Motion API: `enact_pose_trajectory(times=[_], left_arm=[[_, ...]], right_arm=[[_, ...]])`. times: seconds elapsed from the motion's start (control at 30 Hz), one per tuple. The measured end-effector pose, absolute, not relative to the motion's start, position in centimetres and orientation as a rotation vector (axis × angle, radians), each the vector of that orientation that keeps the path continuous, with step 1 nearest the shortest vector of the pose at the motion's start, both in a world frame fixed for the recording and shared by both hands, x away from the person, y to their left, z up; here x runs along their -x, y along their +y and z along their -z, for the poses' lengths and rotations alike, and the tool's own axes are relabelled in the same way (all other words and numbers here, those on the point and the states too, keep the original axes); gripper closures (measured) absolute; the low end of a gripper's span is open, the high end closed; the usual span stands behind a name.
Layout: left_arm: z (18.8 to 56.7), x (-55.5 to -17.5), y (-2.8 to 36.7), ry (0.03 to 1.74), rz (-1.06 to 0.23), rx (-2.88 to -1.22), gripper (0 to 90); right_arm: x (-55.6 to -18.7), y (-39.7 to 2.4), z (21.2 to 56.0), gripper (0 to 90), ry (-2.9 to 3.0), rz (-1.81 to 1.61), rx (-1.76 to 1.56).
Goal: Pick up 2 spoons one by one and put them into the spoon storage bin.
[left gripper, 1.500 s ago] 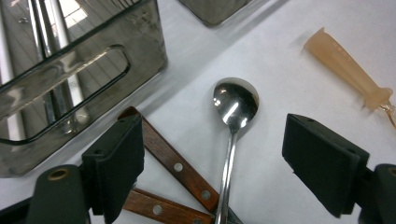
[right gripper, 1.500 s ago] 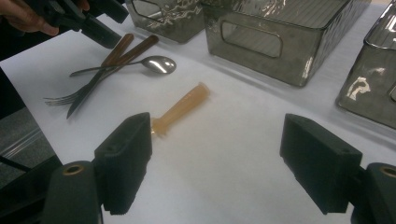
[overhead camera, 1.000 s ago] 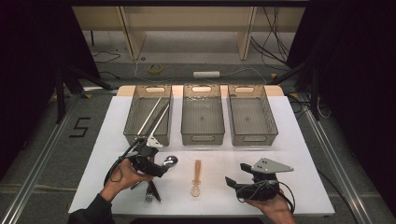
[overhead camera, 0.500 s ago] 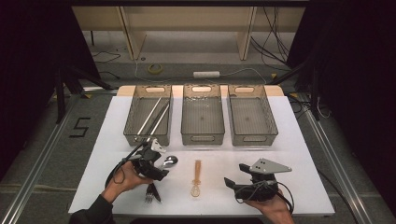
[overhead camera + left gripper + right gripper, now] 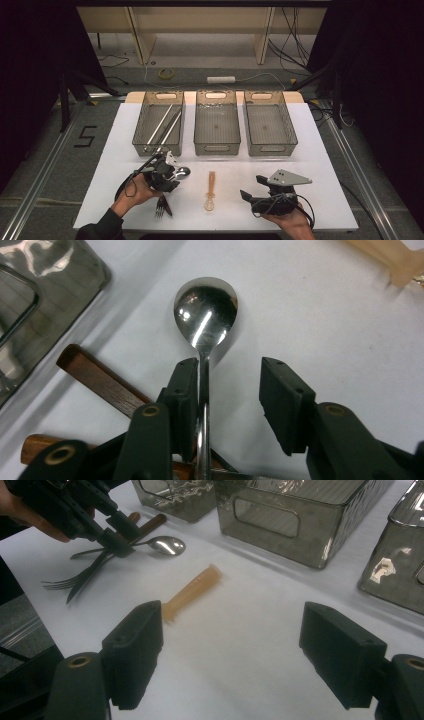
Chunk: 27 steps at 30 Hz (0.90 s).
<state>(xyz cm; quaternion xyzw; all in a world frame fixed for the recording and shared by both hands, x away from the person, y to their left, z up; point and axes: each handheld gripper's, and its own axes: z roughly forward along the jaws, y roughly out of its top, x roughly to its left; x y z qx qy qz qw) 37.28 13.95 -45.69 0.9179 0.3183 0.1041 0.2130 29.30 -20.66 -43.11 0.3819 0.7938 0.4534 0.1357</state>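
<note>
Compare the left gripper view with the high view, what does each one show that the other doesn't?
Left gripper view alone: the spoon handle lies between the left gripper pads, touching one pad, with a gap to the other; the jaws have just been closing. High view alone: three bins, chopsticks in the left bin, the wooden utensil, the fork and the right gripper. Both: spoon, white table, left bin's corner.

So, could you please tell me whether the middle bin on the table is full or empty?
Empty. In the high view the middle bin shows only its bare bottom, while the left bin holds long metal pieces.
</note>
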Motion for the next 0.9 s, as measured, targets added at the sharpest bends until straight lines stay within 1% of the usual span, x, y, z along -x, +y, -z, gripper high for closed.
enact_pose_trajectory(times=[0.1,0.4,0.63,0.7,0.9], left_arm=[[45.9,-37.3,13.9,0.895,-0.301,-2.558,64.1],[46.3,-37.7,14.2,0.929,-0.342,-2.564,67.2],[46.8,-38.0,14.4,0.948,-0.335,-2.592,73.1],[46.8,-38.0,14.4,0.958,-0.323,-2.577,74.5],[46.9,-38.0,14.3,0.942,-0.298,-2.584,82.8]], right_arm=[[-29.3,-20.6,43.1,26.5,2.301,-1.307,-1.103],[-29.2,-20.4,43.1,26.6,2.303,-1.304,-1.096],[-29.2,-20.2,43.1,26.8,2.31,-1.299,-1.09],[-29.1,-20.1,43.1,26.8,2.311,-1.297,-1.087],[-29.1,-20.1,43.0,27.0,2.309,-1.293,-1.09]])
